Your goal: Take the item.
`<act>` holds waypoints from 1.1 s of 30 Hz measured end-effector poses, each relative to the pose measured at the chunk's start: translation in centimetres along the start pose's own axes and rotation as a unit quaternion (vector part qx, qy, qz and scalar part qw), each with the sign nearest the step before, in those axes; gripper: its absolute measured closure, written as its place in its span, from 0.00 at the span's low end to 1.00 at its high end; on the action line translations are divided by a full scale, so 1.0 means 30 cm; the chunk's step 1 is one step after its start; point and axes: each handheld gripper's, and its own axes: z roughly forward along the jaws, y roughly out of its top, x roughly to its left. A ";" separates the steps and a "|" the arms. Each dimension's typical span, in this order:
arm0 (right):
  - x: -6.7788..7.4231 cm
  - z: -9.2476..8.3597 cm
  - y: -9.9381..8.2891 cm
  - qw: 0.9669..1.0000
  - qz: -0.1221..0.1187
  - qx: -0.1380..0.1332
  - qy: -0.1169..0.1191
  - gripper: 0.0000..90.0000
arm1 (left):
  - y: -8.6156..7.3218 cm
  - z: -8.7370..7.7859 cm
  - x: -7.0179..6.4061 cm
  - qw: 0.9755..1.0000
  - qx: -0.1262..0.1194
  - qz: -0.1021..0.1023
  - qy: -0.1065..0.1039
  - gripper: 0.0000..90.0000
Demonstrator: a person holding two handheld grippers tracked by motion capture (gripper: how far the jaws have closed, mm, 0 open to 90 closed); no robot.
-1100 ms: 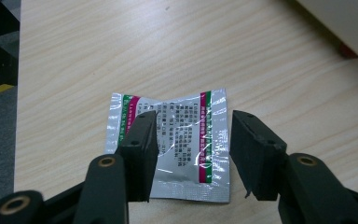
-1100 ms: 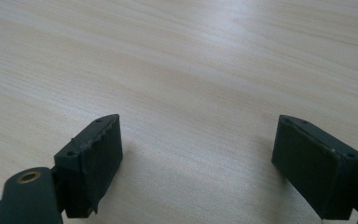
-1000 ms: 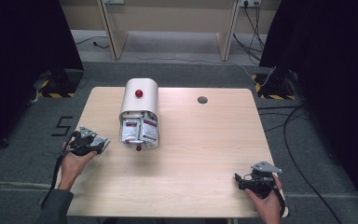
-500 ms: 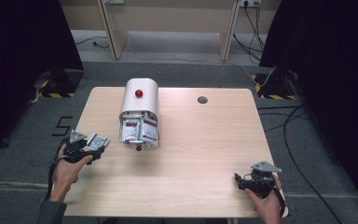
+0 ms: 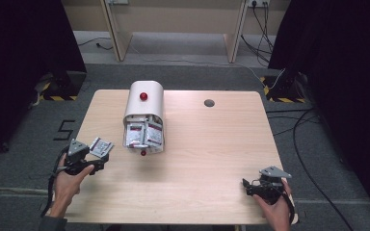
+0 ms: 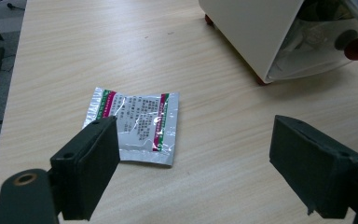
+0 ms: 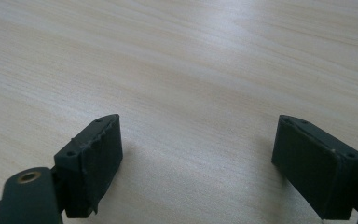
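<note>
Each hand carries a black gripper with two thick, blocky jaws. On the left gripper (image 5: 92,159), the jaws are dark rubbery slabs with small screw holes near the tips, and a brass-ringed hole sits on the black arm at the near left. A grey three-cornered plate tops each one. The right gripper (image 5: 250,186) looks the same. A black cable trails from the left one, and a dark sleeve covers the left forearm.

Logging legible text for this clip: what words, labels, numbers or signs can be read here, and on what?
"5": dark figure on the grey floor left of the table.
Sachet on the table: dense black print between red and green bands, too small and glare-blurred to read.
Sachets in the white dispenser: labels too small to read.
</note>
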 end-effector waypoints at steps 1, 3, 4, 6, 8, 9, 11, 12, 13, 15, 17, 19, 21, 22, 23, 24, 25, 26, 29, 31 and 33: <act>0.000 0.000 0.000 1.000 0.000 0.000 0.000 0.18 | -0.006 -0.006 -0.009 1.000 -0.007 -0.002 -0.002 0.17; -0.001 0.001 0.000 1.000 -0.003 -0.001 0.000 0.18 | -0.010 -0.008 -0.016 1.000 -0.008 0.000 -0.004 0.17; -0.001 0.001 0.000 1.000 -0.002 -0.001 0.000 0.18 | -0.013 -0.009 -0.021 1.000 -0.008 0.001 -0.005 0.17; -0.001 0.001 0.000 1.000 -0.003 -0.001 0.000 0.18 | -0.017 -0.012 -0.029 1.000 -0.007 0.005 -0.006 0.17; -0.001 0.001 0.000 1.000 -0.004 -0.001 0.000 0.18 | -0.020 -0.015 -0.034 1.000 -0.011 0.005 -0.007 0.17; -0.001 0.001 0.000 1.000 -0.003 -0.001 0.000 0.18 | -0.021 -0.018 -0.036 1.000 -0.013 0.004 -0.007 0.17; -0.001 0.001 0.000 1.000 -0.003 -0.001 0.000 0.18 | -0.024 -0.020 -0.041 1.000 -0.016 0.004 -0.006 0.17; -0.001 0.001 0.000 1.000 -0.003 -0.001 0.000 0.18 | -0.025 -0.021 -0.043 1.000 -0.017 0.004 -0.007 0.17; 0.000 0.000 0.000 1.000 0.000 0.000 0.000 0.18 | -0.027 -0.022 -0.046 1.000 -0.019 0.004 -0.007 0.17; 0.000 0.000 0.000 1.000 0.000 0.000 0.000 0.18 | -0.035 -0.024 -0.056 1.000 -0.018 0.005 -0.007 0.17; 0.000 0.000 0.000 1.000 0.000 0.000 0.000 0.18 | -0.040 -0.026 -0.060 1.000 -0.021 0.006 -0.010 0.17; 0.000 0.000 0.000 1.000 0.000 0.000 0.000 0.18 | -0.044 -0.028 -0.063 1.000 -0.022 0.004 -0.011 0.17; 0.000 0.000 0.000 1.000 0.000 0.000 0.000 0.18 | -0.053 -0.027 -0.073 1.000 -0.018 0.008 -0.014 0.17; 0.000 0.000 0.000 1.000 0.000 0.000 0.000 0.18 | -0.053 -0.027 -0.073 1.000 -0.018 0.008 -0.014 0.17; -0.001 0.000 0.000 1.000 -0.002 -0.001 0.000 0.18 | -0.058 -0.029 -0.076 1.000 -0.015 0.012 -0.016 0.17; -0.001 0.001 0.000 1.000 -0.003 -0.001 0.000 0.18 | -0.061 -0.030 -0.079 1.000 -0.015 0.013 -0.017 0.17; -0.001 0.001 0.000 1.000 -0.003 -0.001 0.000 0.18 | -0.068 -0.037 -0.082 1.000 -0.016 0.015 -0.016 0.17; -0.001 0.001 0.000 1.000 -0.003 -0.001 0.000 0.18 | -0.068 -0.037 -0.082 1.000 -0.016 0.015 -0.016 0.17; 0.000 0.000 0.000 1.000 0.000 0.000 0.000 0.18 | -0.080 -0.047 -0.086 1.000 -0.021 0.017 -0.014 0.17; -0.001 0.001 0.000 1.000 -0.003 -0.001 0.000 0.18 | -0.095 -0.059 -0.086 0.999 -0.026 0.015 -0.014 0.17; -0.001 0.001 0.000 1.000 -0.004 -0.001 0.000 0.18 | -0.100 -0.063 -0.085 0.999 -0.029 0.014 -0.013 0.17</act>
